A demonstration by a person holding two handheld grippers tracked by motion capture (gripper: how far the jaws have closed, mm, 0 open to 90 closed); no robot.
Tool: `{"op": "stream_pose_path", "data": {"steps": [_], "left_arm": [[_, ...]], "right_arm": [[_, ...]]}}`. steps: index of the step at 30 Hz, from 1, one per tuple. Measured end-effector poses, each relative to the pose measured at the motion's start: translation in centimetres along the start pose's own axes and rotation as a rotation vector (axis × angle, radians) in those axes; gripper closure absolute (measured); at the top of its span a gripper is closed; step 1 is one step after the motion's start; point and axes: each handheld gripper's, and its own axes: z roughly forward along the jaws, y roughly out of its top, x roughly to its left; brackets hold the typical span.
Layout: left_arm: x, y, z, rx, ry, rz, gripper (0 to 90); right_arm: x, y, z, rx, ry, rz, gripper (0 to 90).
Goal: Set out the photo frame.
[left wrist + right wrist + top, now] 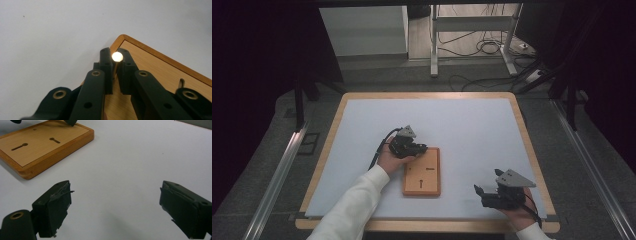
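From the high view, we see the wooden board [422, 172] lying toward the near edge of the white table [462, 130], just right of its middle. Our left gripper [412, 146] sits at the board's far left corner; our right gripper [492, 192] rests near the table's near right corner, well apart.

In the left gripper view, the jaws are clamped on a thin peg [117, 58] with a pale round head, standing at the board's [160, 72] corner. We should keep it upright and pull straight, without twisting.

In the right gripper view, the jaws stand wide apart over bare table [125, 165], grasping nothing; the board [45, 147] with its two keyhole slots [20, 146] lies beyond.
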Motion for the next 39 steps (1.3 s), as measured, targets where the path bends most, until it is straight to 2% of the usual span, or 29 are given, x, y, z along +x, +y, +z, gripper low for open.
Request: {"op": "stream_pose_path", "data": {"steps": [3, 8, 17, 21, 28, 39], "left_arm": [[0.2, 0.1, 0.0, 0.006, -0.016, -0.023, 83.1], [0.4, 0.1, 0.0, 0.01, -0.035, -0.038, 82.6], [0.7, 0.3, 0.0, 0.019, -0.054, -0.052, 82.6], [0.9, 0.3, 0.0, 0.017, -0.064, -0.066, 82.6], [1.2, 0.4, 0.0, 0.027, -0.084, -0.086, 82.4], [1.7, 0.7, 0.1, 0.045, -0.115, -0.114, 82.2]], "right_arm": [[0.3, 0.1, 0.0, 0.0, -0.007, -0.021, 10.7], [1.6, 0.6, 0.2, 0.008, -0.027, -0.113, 10.7], [5.0, 2.3, 0.9, 0.011, 0.043, -0.234, 10.7], [6.7, 2.9, 1.7, 0.023, 0.075, -0.279, 10.7], [8.9, 3.5, 3.5, 0.062, 0.104, -0.349, 10.5], [11.8, 4.2, 6.8, 0.123, 0.1, -0.455, 9.9]]}}
